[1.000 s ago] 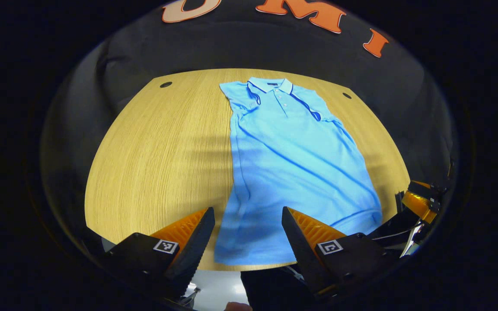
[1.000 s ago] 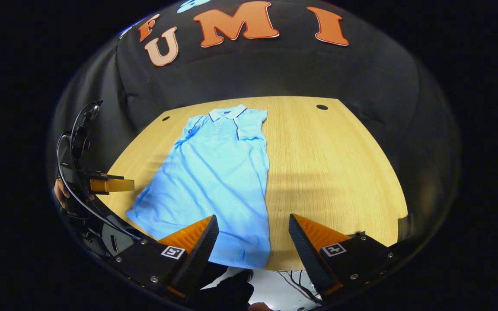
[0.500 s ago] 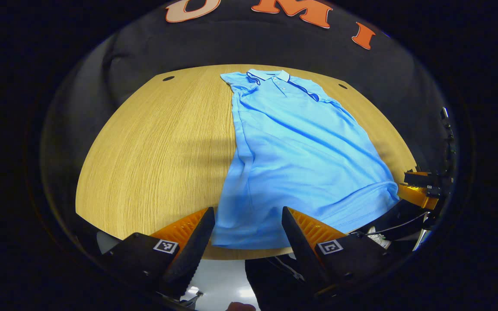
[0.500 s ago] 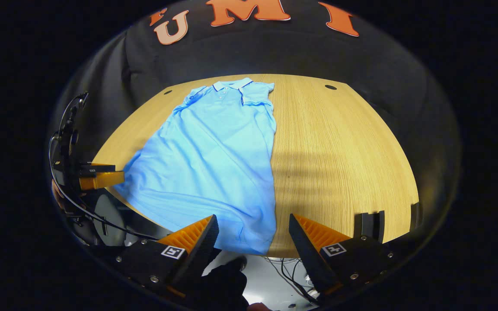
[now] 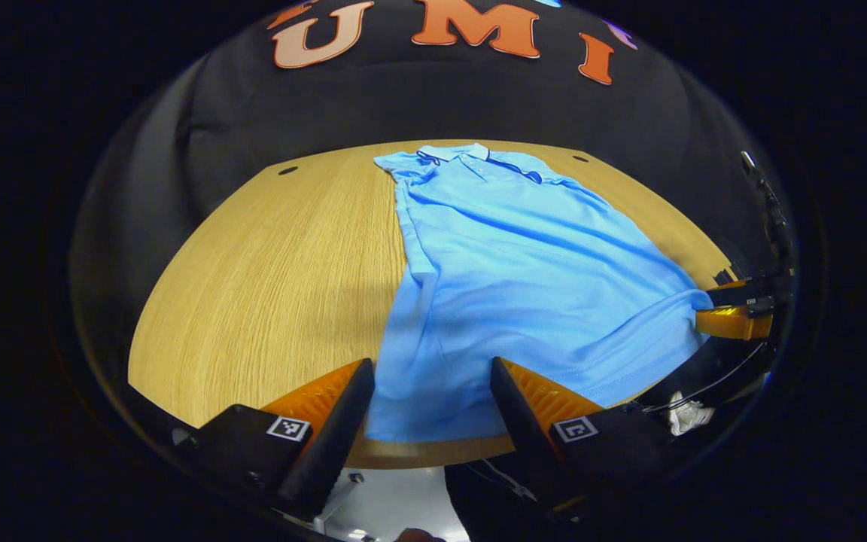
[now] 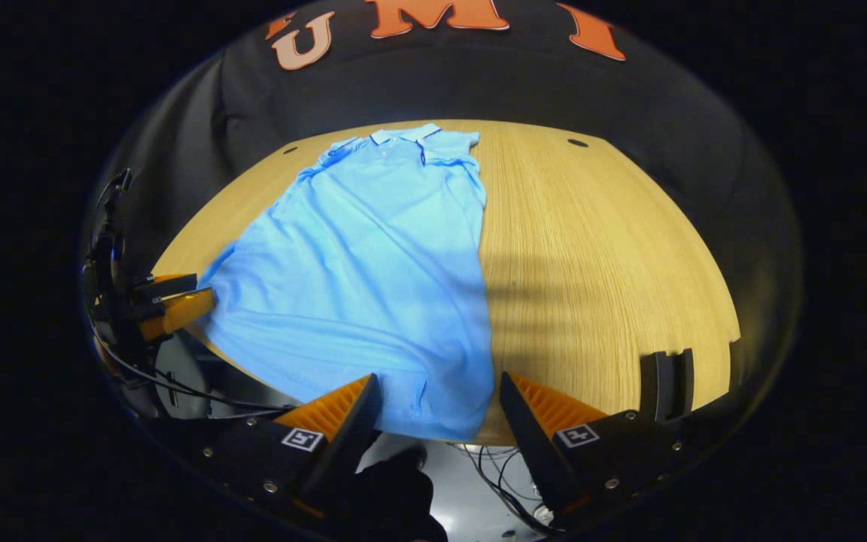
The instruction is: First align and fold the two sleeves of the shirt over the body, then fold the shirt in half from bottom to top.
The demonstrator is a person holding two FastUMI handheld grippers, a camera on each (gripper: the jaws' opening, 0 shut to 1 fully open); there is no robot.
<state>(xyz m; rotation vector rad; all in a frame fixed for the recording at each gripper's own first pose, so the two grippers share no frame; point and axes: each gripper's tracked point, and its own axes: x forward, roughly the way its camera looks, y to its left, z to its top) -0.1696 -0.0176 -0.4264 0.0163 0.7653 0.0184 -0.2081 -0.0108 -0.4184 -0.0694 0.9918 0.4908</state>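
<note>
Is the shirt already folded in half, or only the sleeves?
Only the sleeves: the shirt lies full length on the table, collar far, hem near, sleeves tucked over the body.

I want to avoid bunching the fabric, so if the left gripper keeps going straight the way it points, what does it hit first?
Probably the shirt's bottom hem, between the left gripper's open fingers at the table's near edge; depth is uncertain.

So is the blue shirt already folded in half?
No, the shirt lies stretched out full length on the table, collar at the far end and hem near the open fingers.
</note>
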